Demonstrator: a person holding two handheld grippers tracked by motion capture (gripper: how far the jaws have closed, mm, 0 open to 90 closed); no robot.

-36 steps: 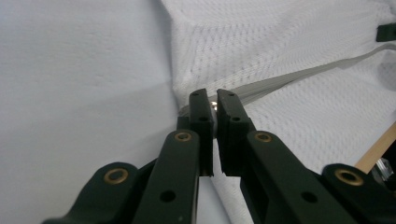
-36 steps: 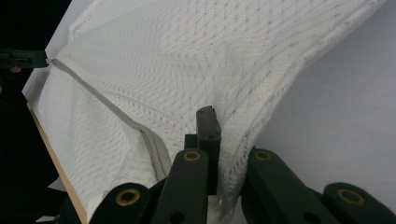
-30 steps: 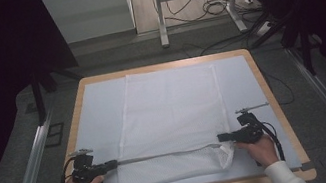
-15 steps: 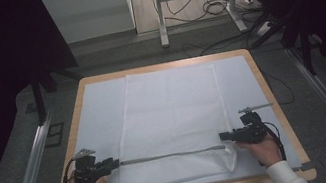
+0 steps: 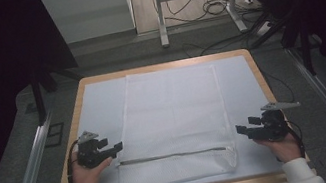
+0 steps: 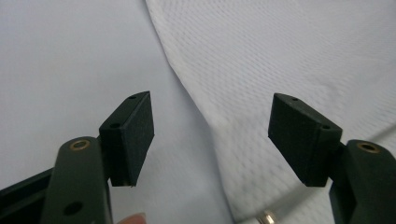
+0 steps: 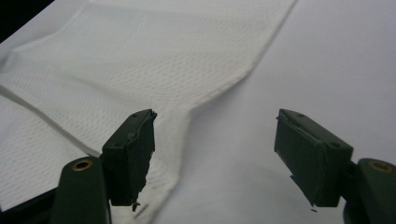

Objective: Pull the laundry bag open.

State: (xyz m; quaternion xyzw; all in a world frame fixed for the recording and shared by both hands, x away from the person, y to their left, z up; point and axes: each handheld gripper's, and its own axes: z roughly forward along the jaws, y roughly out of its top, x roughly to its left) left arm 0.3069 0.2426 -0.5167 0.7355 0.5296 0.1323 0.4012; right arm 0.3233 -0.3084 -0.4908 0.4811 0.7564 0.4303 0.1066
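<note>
A white mesh bag (image 5: 173, 120) lies flat on the table (image 5: 98, 108). The table has a pale cover and a wooden rim. A zipper line runs across the bag near the person's side.

The left gripper (image 5: 110, 150) is held in the left hand (image 5: 83, 171). Its jaws are wide open and hold nothing. They point at the left edge of the bag, just beside it. In the left gripper view, the bag (image 6: 299, 60) edge runs down between the two jaws of the left gripper (image 6: 210, 135). The bare table cover is behind one jaw and the mesh is behind the other. A small shiny metal bit (image 6: 266, 217) peeks out low down, near the mesh-side jaw.

The right gripper (image 5: 245, 131) is held in the right hand (image 5: 282, 144). Its jaws are wide open too, and empty. They point at the right edge of the bag, a little apart from it. In the right gripper view, the bag (image 7: 154, 60) lies behind one jaw of the right gripper (image 7: 212, 154), and the bare cover is between the jaws.
</note>
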